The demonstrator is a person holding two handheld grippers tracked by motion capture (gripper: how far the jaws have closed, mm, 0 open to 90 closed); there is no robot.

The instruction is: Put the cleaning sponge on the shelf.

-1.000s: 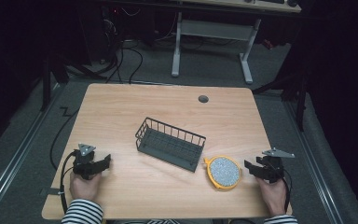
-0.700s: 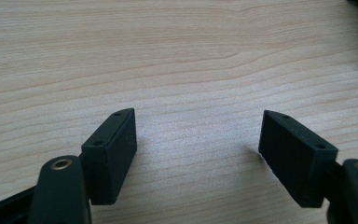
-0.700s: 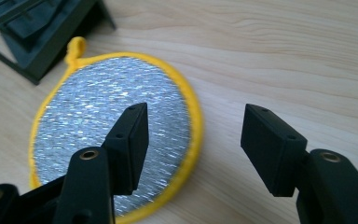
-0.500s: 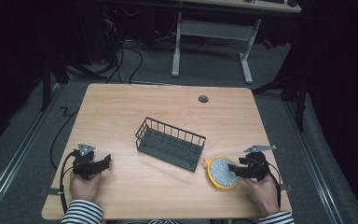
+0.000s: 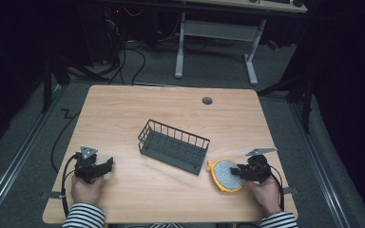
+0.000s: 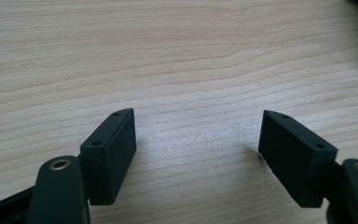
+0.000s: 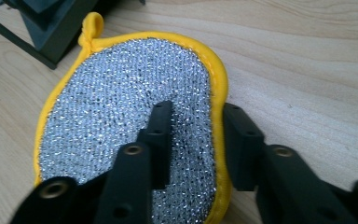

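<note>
A round scrubbing pad (image 5: 224, 175) with silver mesh and a yellow rim lies flat on the table near the front right. My right gripper (image 5: 240, 170) reaches it from the right. In the right gripper view the pad (image 7: 121, 107) lies under the jaws; one finger (image 7: 161, 126) rests over the mesh, the other (image 7: 240, 140) stands just outside the yellow rim, and a narrow gap holds the rim between them. The right gripper (image 7: 198, 111) is partly open. My left gripper (image 5: 104, 166) sits at the front left, wide open (image 6: 198, 119) over bare wood.
A dark wire basket (image 5: 173, 147) stands at the table's middle, its corner close to the pad's loop (image 7: 92, 23). A round cable hole (image 5: 207, 100) lies at the back. The wooden table (image 5: 123, 114) ends just behind both hands.
My right gripper has moved left from the table's right edge onto the pad's rim. The left gripper has stayed where it was.
</note>
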